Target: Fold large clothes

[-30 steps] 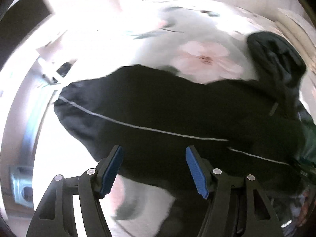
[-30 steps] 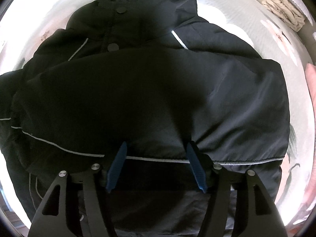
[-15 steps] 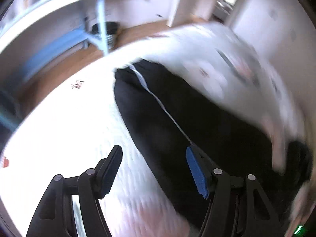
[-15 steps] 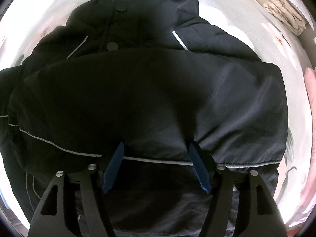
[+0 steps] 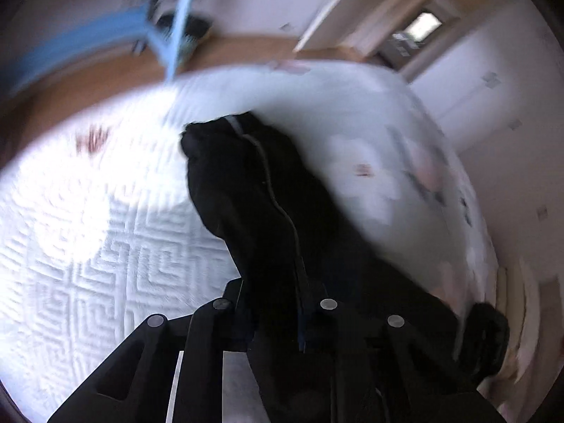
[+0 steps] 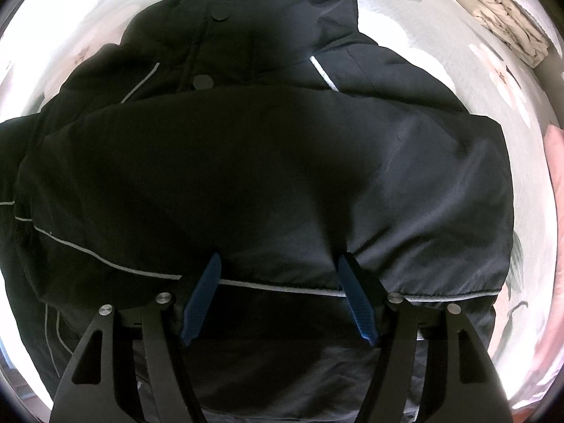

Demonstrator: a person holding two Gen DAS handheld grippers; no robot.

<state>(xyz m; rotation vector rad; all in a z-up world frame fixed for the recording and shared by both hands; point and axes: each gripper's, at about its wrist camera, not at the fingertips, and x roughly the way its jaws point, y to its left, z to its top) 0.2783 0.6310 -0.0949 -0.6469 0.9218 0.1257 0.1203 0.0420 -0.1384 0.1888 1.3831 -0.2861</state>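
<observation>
Left wrist view first: a second ago the left gripper [image 5: 278,303] stood with its blue pads wide apart above the black jacket [image 5: 246,190]; half a second ago it had swung round over the sleeve, jaws still apart. Now the jaws have snapped together and are clamped on the black sleeve fabric, which runs from the fingers up toward 12 o'clock and ends in a rounded cuff near the middle of the picture. A thin pale piping line [image 5: 268,183] follows the sleeve. At 8 o'clock lies the white quilted mattress [image 5: 105,246], at 2 o'clock the floral bedsheet [image 5: 387,162], and along the top a strip of wooden floor [image 5: 246,49] with a blue frame [image 5: 176,31] at 11 o'clock.

Right wrist view: little differs. The right gripper [image 6: 278,292] hangs over the jacket body [image 6: 282,176], its blue pads spread slightly wider than a second ago, straddling the grey-piped hem without pinching it. The collar and snap buttons [image 6: 202,81] sit at 12 o'clock, the bedsheet [image 6: 476,53] at 2 o'clock.

Hard to make out: the left view is motion-blurred, the pads themselves are buried in dark fabric, and a dark lump at 4 o'clock cannot be identified. The jacket's lower edge is cut off in the right view.
</observation>
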